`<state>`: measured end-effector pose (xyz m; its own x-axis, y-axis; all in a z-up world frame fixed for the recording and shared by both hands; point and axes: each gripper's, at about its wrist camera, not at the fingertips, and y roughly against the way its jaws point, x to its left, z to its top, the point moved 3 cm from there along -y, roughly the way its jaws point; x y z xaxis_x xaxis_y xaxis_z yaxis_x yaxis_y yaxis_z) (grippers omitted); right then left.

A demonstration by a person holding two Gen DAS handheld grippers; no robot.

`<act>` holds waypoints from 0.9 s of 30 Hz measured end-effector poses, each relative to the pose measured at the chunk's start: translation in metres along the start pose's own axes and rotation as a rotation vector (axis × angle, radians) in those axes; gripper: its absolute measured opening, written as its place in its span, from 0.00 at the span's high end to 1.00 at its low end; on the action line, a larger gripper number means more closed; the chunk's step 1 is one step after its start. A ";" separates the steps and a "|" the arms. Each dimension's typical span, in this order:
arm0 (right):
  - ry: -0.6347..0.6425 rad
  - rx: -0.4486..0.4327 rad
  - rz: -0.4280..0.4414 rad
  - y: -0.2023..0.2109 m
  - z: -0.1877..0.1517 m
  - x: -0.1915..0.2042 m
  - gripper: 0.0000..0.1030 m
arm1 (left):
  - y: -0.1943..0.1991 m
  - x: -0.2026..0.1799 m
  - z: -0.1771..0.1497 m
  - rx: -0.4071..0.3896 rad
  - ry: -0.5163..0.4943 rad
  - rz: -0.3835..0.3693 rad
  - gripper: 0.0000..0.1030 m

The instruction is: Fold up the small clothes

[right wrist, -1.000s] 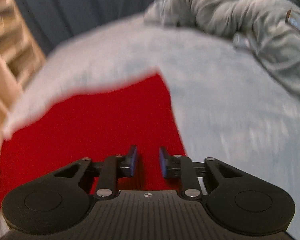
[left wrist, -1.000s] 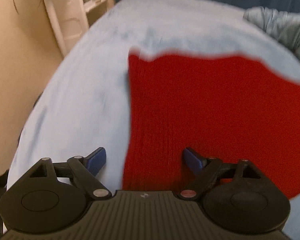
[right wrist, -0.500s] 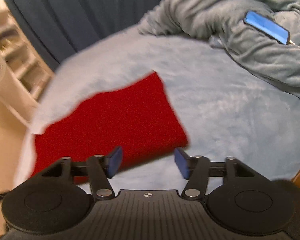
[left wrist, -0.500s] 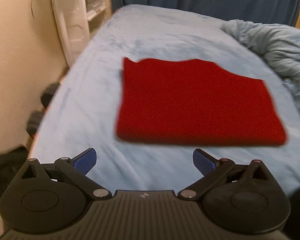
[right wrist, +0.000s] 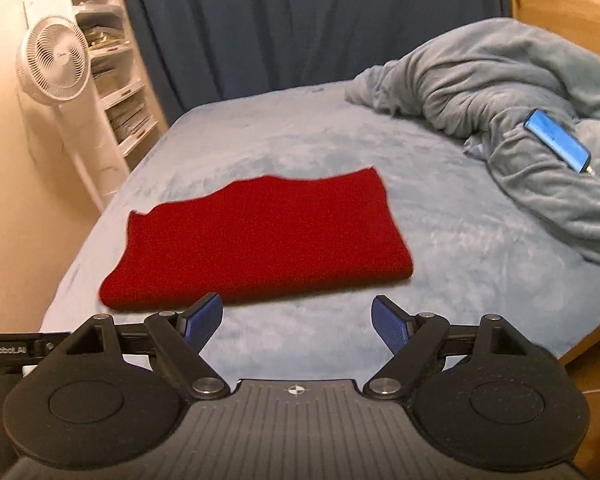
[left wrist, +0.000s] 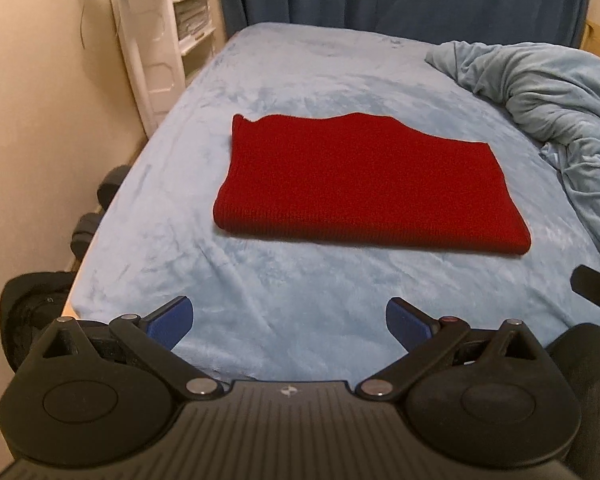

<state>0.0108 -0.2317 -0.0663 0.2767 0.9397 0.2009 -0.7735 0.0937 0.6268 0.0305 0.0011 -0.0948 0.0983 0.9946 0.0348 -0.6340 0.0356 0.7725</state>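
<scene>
The red knit garment point(left wrist: 352, 184) lies flat on the light blue bed point(left wrist: 284, 304), folded into a neat rectangle with a rounded fold along the edge nearest the grippers and an uneven edge on its far side. Both grippers hover short of that near edge, apart from the cloth. The left gripper point(left wrist: 288, 322) has its jaws spread wide with nothing between them; the right gripper point(right wrist: 298, 320) is likewise spread wide and holds nothing.

Judged from this, a fold is complete and the hands are clear of the garment. If another fold is wanted, the next move calls for each gripper to take one end of the garment and carry it across to the other end. To the right of the garment a rumpled grey-blue blanket point(right wrist: 512, 92) carries a phone point(right wrist: 558, 140); neither is in the way.
</scene>
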 end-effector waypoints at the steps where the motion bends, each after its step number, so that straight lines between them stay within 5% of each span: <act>1: -0.008 0.000 0.009 0.003 0.000 0.000 0.20 | 0.003 0.000 -0.001 -0.008 -0.001 -0.003 0.00; 15: -0.035 -0.067 0.036 0.013 0.003 -0.004 0.19 | 0.019 -0.006 0.013 -0.075 -0.036 0.061 0.00; 27: -0.064 -0.079 0.043 -0.005 0.008 -0.017 0.19 | 0.000 -0.019 0.024 -0.030 -0.073 0.110 0.00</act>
<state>0.0150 -0.2507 -0.0666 0.2763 0.9207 0.2756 -0.8271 0.0818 0.5560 0.0474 -0.0198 -0.0804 0.0816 0.9829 0.1649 -0.6664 -0.0692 0.7424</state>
